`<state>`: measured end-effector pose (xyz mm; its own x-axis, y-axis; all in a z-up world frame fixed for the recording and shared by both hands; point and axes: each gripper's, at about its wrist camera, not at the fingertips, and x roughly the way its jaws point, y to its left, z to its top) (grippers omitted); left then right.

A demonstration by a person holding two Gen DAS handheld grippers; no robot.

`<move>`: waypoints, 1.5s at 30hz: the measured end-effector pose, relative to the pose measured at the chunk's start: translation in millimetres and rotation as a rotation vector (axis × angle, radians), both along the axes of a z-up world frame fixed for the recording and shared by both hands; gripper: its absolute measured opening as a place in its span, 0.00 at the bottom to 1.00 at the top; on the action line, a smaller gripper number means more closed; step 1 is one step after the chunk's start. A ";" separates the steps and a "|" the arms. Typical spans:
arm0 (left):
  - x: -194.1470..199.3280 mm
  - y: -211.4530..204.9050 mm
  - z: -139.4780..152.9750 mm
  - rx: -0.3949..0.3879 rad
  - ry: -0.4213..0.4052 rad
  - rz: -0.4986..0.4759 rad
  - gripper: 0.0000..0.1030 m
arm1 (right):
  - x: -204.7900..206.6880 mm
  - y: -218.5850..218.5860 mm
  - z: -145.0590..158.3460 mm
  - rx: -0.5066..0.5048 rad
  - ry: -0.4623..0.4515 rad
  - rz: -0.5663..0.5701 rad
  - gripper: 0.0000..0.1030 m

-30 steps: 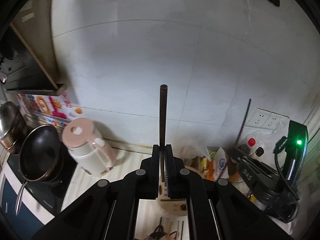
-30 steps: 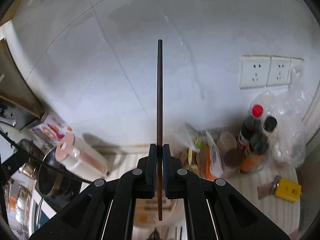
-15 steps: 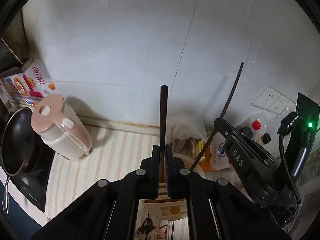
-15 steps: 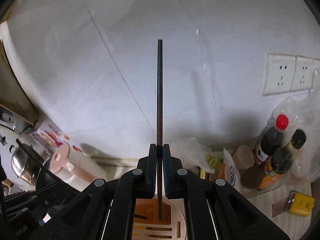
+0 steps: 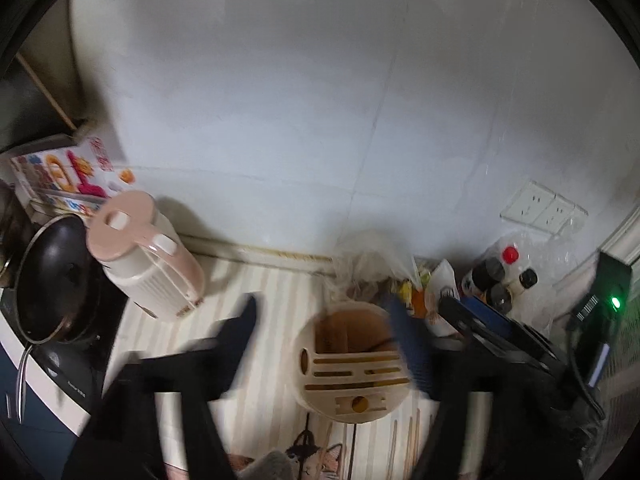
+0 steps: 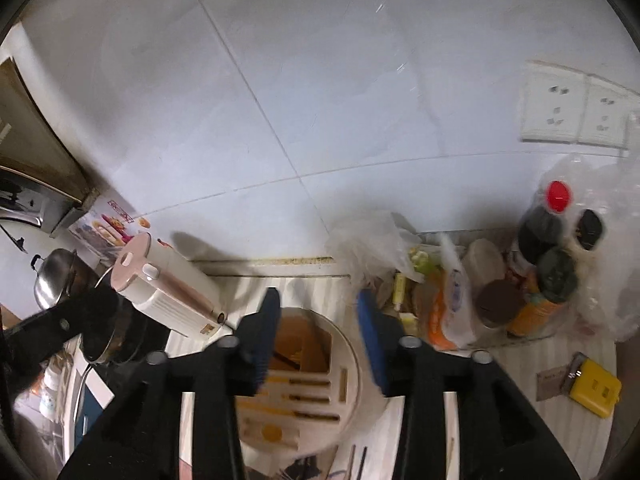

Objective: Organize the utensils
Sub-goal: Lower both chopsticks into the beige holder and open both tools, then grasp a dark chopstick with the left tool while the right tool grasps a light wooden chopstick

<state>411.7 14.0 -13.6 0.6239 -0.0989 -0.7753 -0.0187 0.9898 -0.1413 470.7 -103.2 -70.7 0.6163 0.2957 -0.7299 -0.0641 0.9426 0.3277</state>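
A round cream utensil holder [image 5: 352,364] with slots and a large open compartment stands on the striped counter. My left gripper [image 5: 324,312] is open and empty above it, fingers blurred. My right gripper [image 6: 316,304] is open and empty above the same holder [image 6: 344,364]. Dark chopsticks [image 6: 304,344] lie inside the holder's open compartment. More chopsticks [image 5: 408,440] lie on the counter in front of the holder. The right gripper's body [image 5: 500,332] shows at the right of the left wrist view.
A pink and white kettle [image 5: 144,256] stands at the left beside a black pan [image 5: 52,280] on a cooktop. Plastic bags, snack packets and sauce bottles [image 6: 548,248] crowd the right against the tiled wall. A yellow box [image 6: 596,388] lies at far right.
Both grippers were shut on upright dark chopsticks. Both have opened, the chopsticks are out of the jaws, and both grippers have tilted down over the holder.
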 end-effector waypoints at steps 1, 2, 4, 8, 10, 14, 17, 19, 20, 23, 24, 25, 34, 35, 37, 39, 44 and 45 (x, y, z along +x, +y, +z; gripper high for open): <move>-4.4 3.3 2.3 0.002 -0.018 0.010 0.73 | -8.7 -4.7 4.6 0.003 -0.008 -0.008 0.49; -9.2 5.6 3.4 0.009 -0.028 0.018 0.75 | -19.3 -8.4 8.7 0.005 -0.017 -0.016 0.55; -18.6 10.4 1.7 0.020 -0.041 0.030 0.89 | -35.0 -13.3 15.0 -0.003 -0.028 -0.031 0.63; -42.9 19.4 -14.2 0.041 -0.065 0.069 1.00 | -66.2 -25.3 13.8 0.009 -0.015 -0.084 0.80; -52.8 21.4 -32.5 0.065 -0.045 0.076 1.00 | -77.8 -27.1 6.5 -0.003 -0.014 -0.107 0.83; -62.4 22.8 -75.9 0.104 0.042 0.072 1.00 | -99.4 -33.1 -19.9 -0.062 0.015 -0.163 0.86; -72.1 20.8 -114.0 0.136 0.110 0.063 1.00 | -108.5 -34.4 -51.1 -0.082 0.085 -0.173 0.86; -77.5 18.5 -138.4 0.149 0.155 0.063 1.00 | -114.1 -34.6 -77.2 -0.093 0.147 -0.167 0.86; -79.7 17.0 -155.1 0.159 0.194 0.066 1.00 | -117.6 -34.3 -88.6 -0.093 0.173 -0.163 0.82; -84.6 12.4 -189.2 0.154 0.274 0.052 0.99 | -125.2 -35.7 -128.5 -0.079 0.277 -0.147 0.61; -86.7 10.1 -201.5 0.158 0.298 0.044 0.99 | -126.8 -36.0 -137.7 -0.075 0.303 -0.145 0.57; -87.9 8.1 -212.4 0.158 0.322 0.034 0.99 | -129.2 -36.5 -150.2 -0.074 0.335 -0.144 0.47; -91.3 -16.9 -307.0 0.155 0.545 -0.098 0.68 | -149.1 -46.0 -216.8 -0.082 0.492 -0.136 0.21; -89.9 -19.4 -312.8 0.162 0.557 -0.106 0.64 | -150.3 -45.7 -221.5 -0.086 0.508 -0.128 0.21; -87.7 -24.0 -325.2 0.176 0.581 -0.117 0.59 | -148.7 -41.8 -227.4 -0.105 0.537 -0.113 0.21; -86.4 -26.6 -334.9 0.182 0.600 -0.126 0.48 | -146.6 -38.1 -237.2 -0.123 0.575 -0.092 0.21; -86.1 -24.7 -336.3 0.160 0.587 -0.131 0.10 | -144.1 -25.7 -259.5 -0.171 0.640 -0.056 0.21; -86.4 -23.7 -336.1 0.160 0.586 -0.128 0.07 | -143.4 -23.5 -263.1 -0.183 0.651 -0.053 0.21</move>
